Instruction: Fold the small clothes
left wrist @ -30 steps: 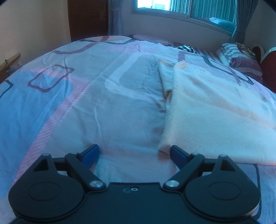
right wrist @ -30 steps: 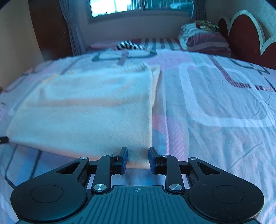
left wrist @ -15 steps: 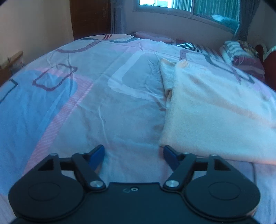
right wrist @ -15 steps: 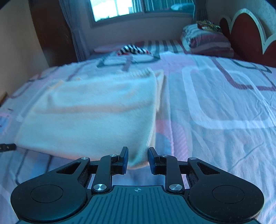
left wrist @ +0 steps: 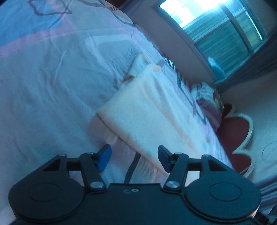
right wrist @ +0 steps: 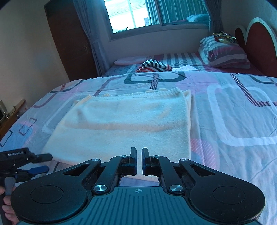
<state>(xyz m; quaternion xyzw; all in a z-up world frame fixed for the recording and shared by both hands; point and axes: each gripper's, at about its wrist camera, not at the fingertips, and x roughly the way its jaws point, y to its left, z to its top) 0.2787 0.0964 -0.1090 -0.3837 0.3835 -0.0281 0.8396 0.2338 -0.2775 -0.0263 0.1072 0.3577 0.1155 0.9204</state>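
From my right wrist camera, the folded cream sweater (right wrist: 124,126) lies flat on the patterned bedspread (right wrist: 233,110), spread out directly ahead of my right gripper (right wrist: 139,161), its near hem running just in front of and under the fingertips. That gripper's jaws are drawn nearly together, only a thin slit between them, and I can't see any cloth caught in the slit. It sits level, pointing straight up the bed toward the window (right wrist: 155,13). Off at the lower left of this view my left gripper (right wrist: 40,162) comes in sideways, rolled so its fingers stack one above the other, close to the sweater's near left corner; I can also see a bit of the hand holding it at the frame edge. Through the left wrist camera everything is tilted hard, the bed sloping across the frame. There my left gripper (left wrist: 134,158) has its jaws spread wide, and the sweater (left wrist: 152,110) has its near edge lying between the blue pads (left wrist: 104,157), with the corner just ahead of them. Whether the pads touch the fabric I can't tell. A striped pillow (right wrist: 225,52) rests by the red headboard (right wrist: 258,36).
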